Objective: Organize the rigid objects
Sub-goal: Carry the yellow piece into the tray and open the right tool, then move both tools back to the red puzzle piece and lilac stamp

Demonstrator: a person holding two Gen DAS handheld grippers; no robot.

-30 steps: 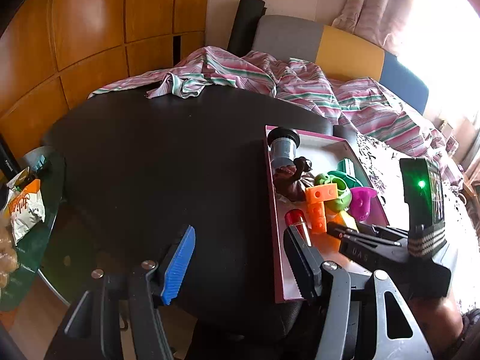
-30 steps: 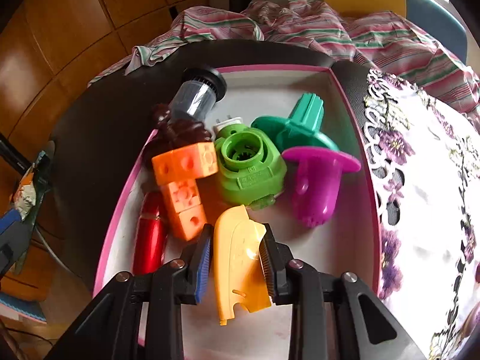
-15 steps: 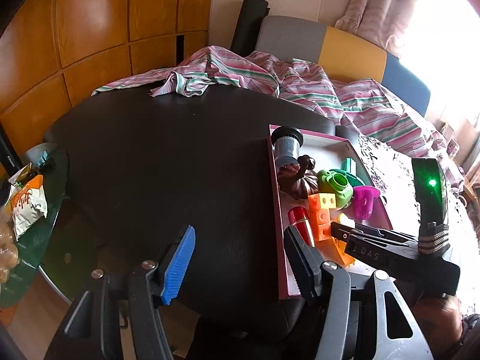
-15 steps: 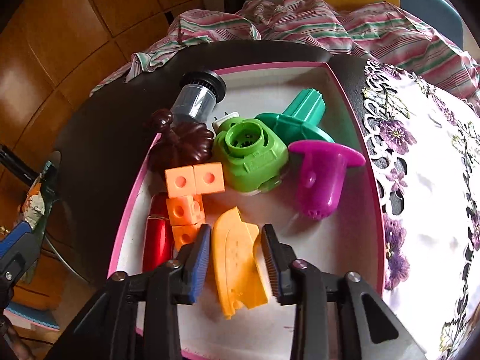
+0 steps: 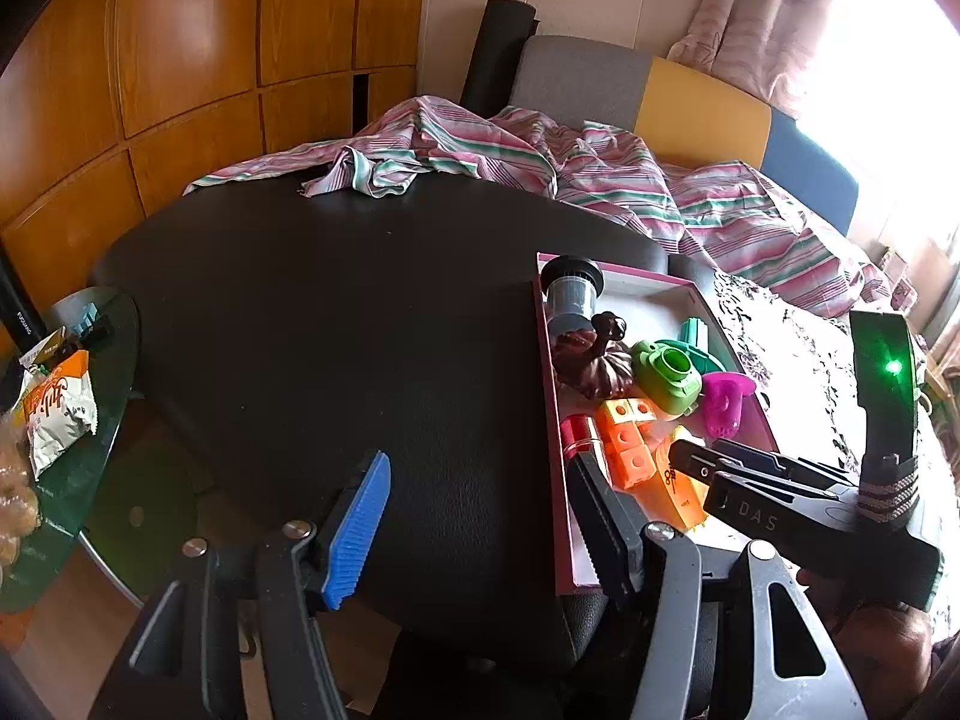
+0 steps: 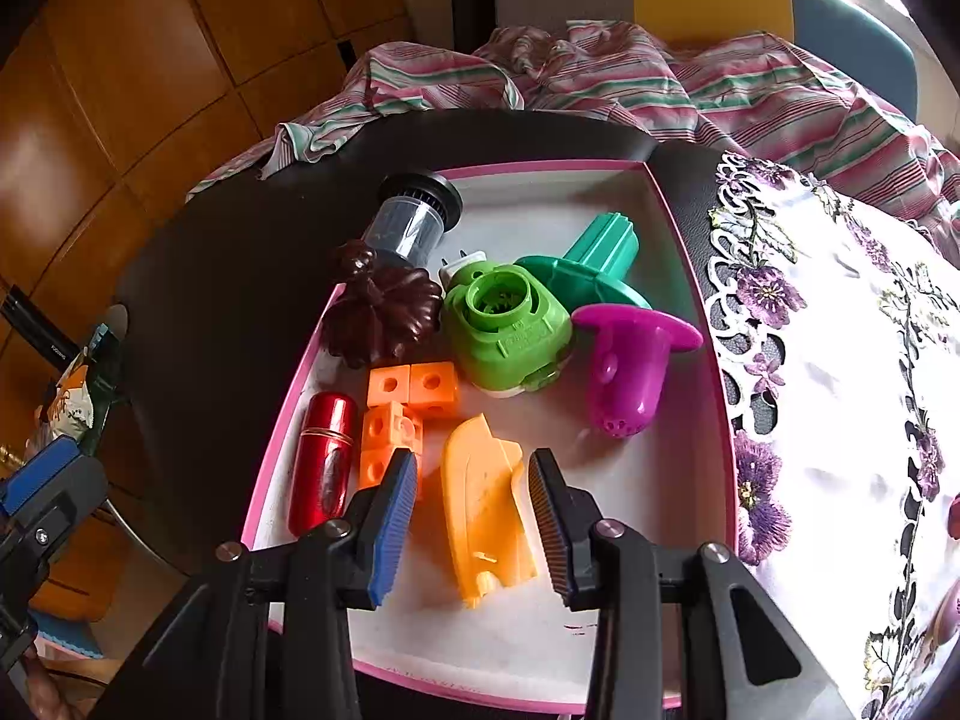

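Black table (image 5: 336, 324), pink-rimmed tray (image 6: 606, 624) of plastic pieces at its right.
Left gripper (image 5: 474, 516) hangs half-open, empty, over bare tabletop. Right gripper (image 6: 474, 510), jaws just parted, straddles the released yellow piece (image 6: 486, 510) lying in the tray; withdrawing crookedly could drag it.

Reading "DAS" in pale letters on the black body of the right gripper (image 5: 696, 468). Showing red brush-style characters on the orange-and-white snack packet (image 5: 57, 414), too small for deciphering. Remaining illegible: tiny white print on the black pole (image 5: 21, 318).
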